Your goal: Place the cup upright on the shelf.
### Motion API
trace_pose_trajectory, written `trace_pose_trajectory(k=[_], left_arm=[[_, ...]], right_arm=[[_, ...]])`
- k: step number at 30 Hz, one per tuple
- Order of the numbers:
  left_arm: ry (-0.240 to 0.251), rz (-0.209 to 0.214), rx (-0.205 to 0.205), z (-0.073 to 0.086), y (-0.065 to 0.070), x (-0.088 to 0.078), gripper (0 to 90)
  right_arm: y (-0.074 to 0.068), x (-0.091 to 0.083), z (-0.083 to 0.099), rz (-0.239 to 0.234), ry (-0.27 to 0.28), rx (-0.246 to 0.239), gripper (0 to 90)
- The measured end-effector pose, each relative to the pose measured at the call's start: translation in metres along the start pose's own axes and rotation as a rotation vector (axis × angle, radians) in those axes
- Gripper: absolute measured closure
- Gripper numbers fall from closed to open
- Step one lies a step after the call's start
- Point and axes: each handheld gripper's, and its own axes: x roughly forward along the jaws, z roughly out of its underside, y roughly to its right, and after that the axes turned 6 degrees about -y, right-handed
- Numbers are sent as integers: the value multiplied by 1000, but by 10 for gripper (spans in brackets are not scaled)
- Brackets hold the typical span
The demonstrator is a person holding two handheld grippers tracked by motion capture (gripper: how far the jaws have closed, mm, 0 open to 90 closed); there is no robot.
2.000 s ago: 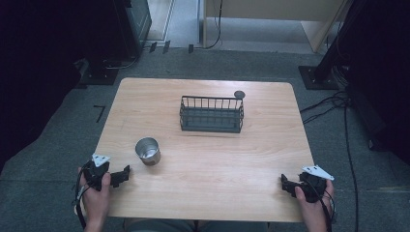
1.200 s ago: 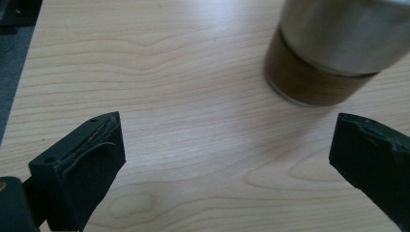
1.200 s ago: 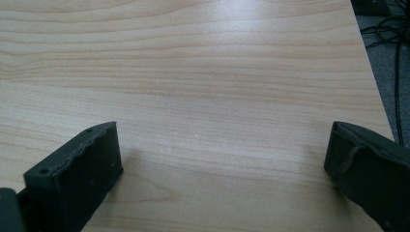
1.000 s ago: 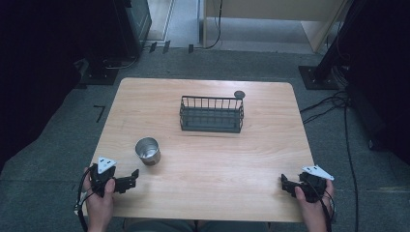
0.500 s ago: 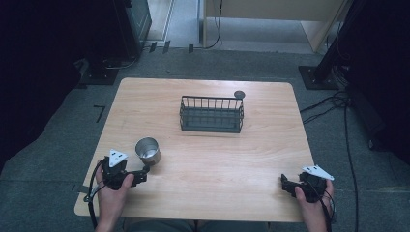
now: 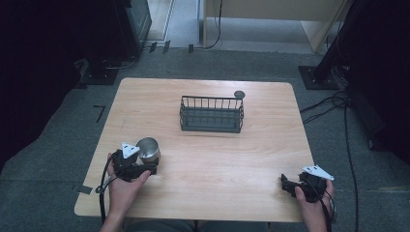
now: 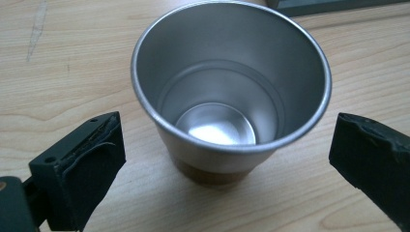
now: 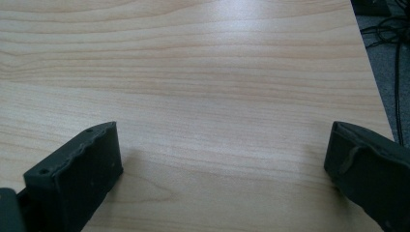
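High view: steel cup [image 6: 148, 149] stands upright on the wooden table [image 6: 208, 193], near-left part, mouth up. Left gripper [image 6: 145, 167] sits right at the cup's near side, approx touching distance; can't tell contact from here. Right gripper [image 6: 285, 183] rests at the near-right corner, well apart from the cup, so left hand is clearly the nearer one. Wire basket [image 6: 211, 114] sits farther back, centre, w/ a small round dark thing [image 6: 239, 94] at its right rear corner.

Left gripper view: cup [image 7: 231, 96] dead ahead, between the two jaws, empty inside, axis vertical. Jaws spread wide, one each side of the cup, both clear of its wall, nothing grasped yet. Judgement: a short push fwd, then close across the cup's body, should do; cup tapers to the base, so grip low-ish could slip.

Right gripper view: jaws spread apart, released, over bare table [image 8: 203, 87]; table edge and floor cables at the right.
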Motion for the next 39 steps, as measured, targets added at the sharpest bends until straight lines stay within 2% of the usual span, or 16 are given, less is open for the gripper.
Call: trace_pose_trajectory(k=[7, 14, 20, 28, 31, 39], left_arm=[[-3, 0, -12, -8, 1, 7, 0], [-11, -20, -15, -16, 4, 15, 2], [-21, -50, -19, -21, 7, 18, 61], [-41, -52, -10, -25, 10, 23, 74], [-35, -66, -20, -26, 9, 24, 128], [-39, -60, -7, -28, 8, 23, 141]], right_arm=[[0, 0, 0, 0, 0, 0, 0], [0, 0, 0, 0, 0, 0, 0], [0, 0, 0, 0, 0, 0, 0], [0, 0, 0, 0, 0, 0, 0], [0, 0, 0, 0, 0, 0, 0], [0, 0, 0, 0, 0, -1, 0]])
